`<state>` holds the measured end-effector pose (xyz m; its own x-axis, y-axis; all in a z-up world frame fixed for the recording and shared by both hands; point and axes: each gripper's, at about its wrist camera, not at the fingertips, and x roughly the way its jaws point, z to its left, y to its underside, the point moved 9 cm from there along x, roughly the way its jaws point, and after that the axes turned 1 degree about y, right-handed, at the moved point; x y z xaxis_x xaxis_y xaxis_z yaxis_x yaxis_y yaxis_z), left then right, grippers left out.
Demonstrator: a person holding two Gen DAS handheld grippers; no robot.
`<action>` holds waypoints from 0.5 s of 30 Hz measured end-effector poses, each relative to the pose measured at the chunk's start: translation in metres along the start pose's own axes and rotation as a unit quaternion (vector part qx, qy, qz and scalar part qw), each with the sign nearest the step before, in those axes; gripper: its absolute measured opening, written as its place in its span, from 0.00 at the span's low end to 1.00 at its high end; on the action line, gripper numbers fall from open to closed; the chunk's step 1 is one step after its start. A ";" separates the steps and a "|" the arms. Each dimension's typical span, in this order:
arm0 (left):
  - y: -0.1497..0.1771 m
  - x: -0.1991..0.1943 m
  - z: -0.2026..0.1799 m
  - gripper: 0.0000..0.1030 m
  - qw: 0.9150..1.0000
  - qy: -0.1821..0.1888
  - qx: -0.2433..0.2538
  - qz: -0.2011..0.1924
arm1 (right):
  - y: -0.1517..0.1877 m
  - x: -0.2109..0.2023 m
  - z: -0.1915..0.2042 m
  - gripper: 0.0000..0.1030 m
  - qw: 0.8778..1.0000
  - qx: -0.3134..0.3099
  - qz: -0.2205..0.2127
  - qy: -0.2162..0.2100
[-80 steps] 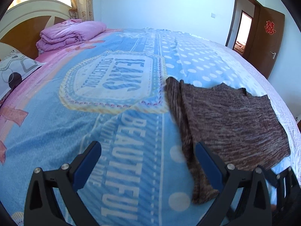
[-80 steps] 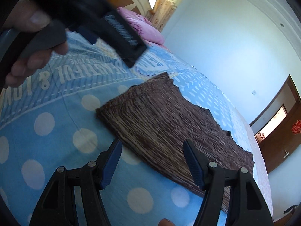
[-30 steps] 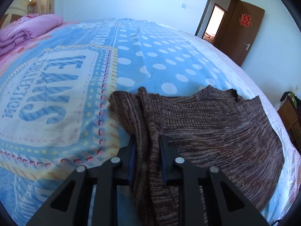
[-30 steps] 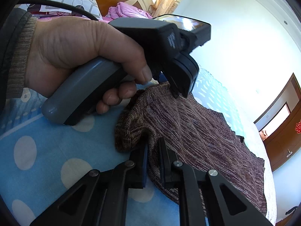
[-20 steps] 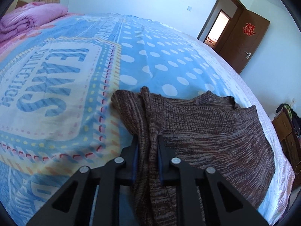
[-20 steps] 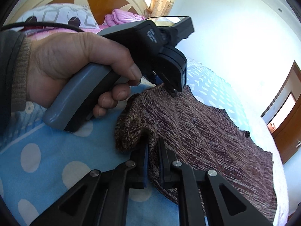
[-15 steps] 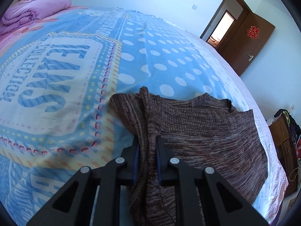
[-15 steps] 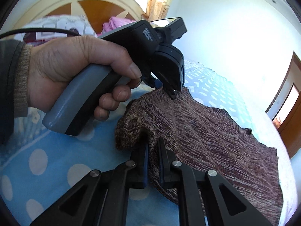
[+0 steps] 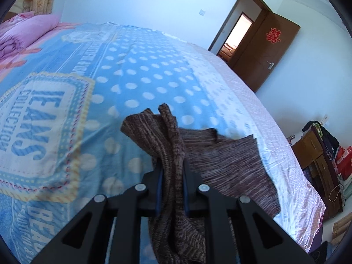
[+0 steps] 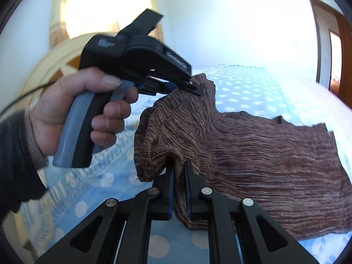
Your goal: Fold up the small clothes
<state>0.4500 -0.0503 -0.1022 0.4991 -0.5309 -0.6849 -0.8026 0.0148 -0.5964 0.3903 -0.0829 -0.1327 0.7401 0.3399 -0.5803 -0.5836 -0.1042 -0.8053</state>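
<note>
A brown knitted garment (image 9: 228, 165) lies on the blue dotted bed (image 9: 140, 83). My left gripper (image 9: 171, 171) is shut on a bunched edge of the garment and holds it above the bedspread. My right gripper (image 10: 178, 176) is shut on the same side of the garment (image 10: 253, 149), nearer its corner. In the right wrist view the left gripper (image 10: 193, 85) pinches the far end of that edge, with the person's hand (image 10: 88, 110) on its grey handle. The lifted edge sags between the two grippers. The rest of the garment trails on the bed.
A folded pink quilt (image 9: 19, 35) lies at the head of the bed. A wooden headboard (image 10: 66, 66) stands behind the hand. A brown door (image 9: 266, 55) stands open at the far right. A dresser with piled things (image 9: 323, 156) stands beside the bed's right edge.
Both grippers went from open to shut on the garment's left edge. In the last second they have lifted that edge off the bed and swung it up and rightward.
</note>
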 end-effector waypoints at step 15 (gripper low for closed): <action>-0.018 0.029 -0.098 0.15 0.999 0.035 0.030 0.002 | 0.005 -0.078 -0.090 0.07 0.986 0.153 -0.063 0.003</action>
<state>0.4469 -0.1496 -0.0702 0.4696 -0.5884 -0.6582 -0.7832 0.0665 -0.6182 0.3594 -0.1944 -0.1026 0.8145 0.3263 -0.4798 -0.5600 0.2255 -0.7972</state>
